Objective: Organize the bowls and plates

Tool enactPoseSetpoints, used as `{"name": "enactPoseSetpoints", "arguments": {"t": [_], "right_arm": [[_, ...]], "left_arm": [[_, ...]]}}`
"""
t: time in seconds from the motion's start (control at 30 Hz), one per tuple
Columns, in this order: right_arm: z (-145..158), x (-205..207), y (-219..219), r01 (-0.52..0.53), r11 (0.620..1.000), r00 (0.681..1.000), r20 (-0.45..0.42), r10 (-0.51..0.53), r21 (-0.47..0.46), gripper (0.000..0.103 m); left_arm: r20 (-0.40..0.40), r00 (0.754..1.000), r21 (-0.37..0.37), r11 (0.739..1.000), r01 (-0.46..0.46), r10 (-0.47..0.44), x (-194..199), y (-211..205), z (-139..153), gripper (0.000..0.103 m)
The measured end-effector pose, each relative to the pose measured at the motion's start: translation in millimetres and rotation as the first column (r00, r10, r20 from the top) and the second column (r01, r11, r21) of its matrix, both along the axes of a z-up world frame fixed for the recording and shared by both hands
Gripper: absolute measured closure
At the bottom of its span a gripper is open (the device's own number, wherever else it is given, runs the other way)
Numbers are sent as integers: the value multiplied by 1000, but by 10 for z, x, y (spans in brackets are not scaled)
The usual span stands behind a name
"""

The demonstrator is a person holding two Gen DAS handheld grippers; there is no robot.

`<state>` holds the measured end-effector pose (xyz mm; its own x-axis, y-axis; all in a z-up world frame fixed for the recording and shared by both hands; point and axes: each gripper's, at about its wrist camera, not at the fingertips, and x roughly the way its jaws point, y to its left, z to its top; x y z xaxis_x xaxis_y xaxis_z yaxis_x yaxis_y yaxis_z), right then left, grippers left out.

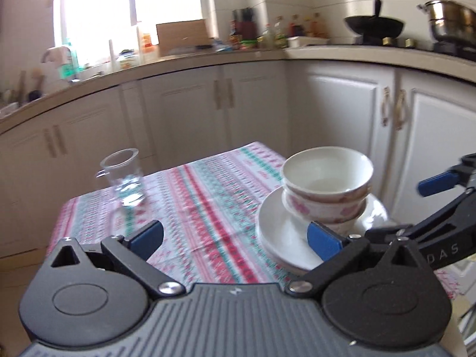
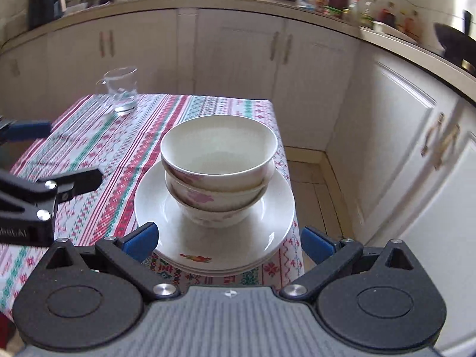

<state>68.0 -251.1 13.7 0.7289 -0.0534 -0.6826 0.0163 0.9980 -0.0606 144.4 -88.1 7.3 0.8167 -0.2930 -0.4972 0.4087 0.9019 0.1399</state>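
**Both claws wide open, gripping nothing**

Right gripper [image 2: 228, 242] spread wide, hovering just short of the plates [image 2: 178, 226], bowls [image 2: 218, 160] nested on top near the table [image 2: 89, 136] corner. Left gripper [image 1: 235, 238] gaping too, over bare cloth. Glass pitcher [image 1: 123, 178] well apart, far side.

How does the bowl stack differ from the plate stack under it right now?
The bowl stack is deep, narrow and tall, with pink flowers on the bowls' outer walls; the plate stack is flat and wider, with a small motif near the front rim. The bowls nest on top, the plates lie on the tablecloth. Both are white, and neither is gripped.
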Motion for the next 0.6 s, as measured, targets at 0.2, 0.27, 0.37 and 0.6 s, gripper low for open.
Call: {"name": "enactPoseSetpoints", "arguments": {"t": [0.2, 0.27, 0.37, 0.6], "right_arm": [[58, -212, 110, 103, 994, 994, 23, -104, 20, 0], [89, -288, 154, 112, 994, 993, 23, -112, 16, 0], [141, -408, 210, 119, 993, 992, 28, -119, 4, 0], [187, -606, 185, 147, 989, 989, 29, -147, 29, 0]], "left_arm": [[-39, 991, -20, 992, -127, 126, -267, 83, 141, 1], [-50, 988, -10, 989, -149, 148, -334, 83, 191, 1], [-70, 984, 9, 986, -165, 165, -411, 88, 253, 1], [-145, 976, 32, 987, -159, 162, -481, 96, 266, 1]]}}
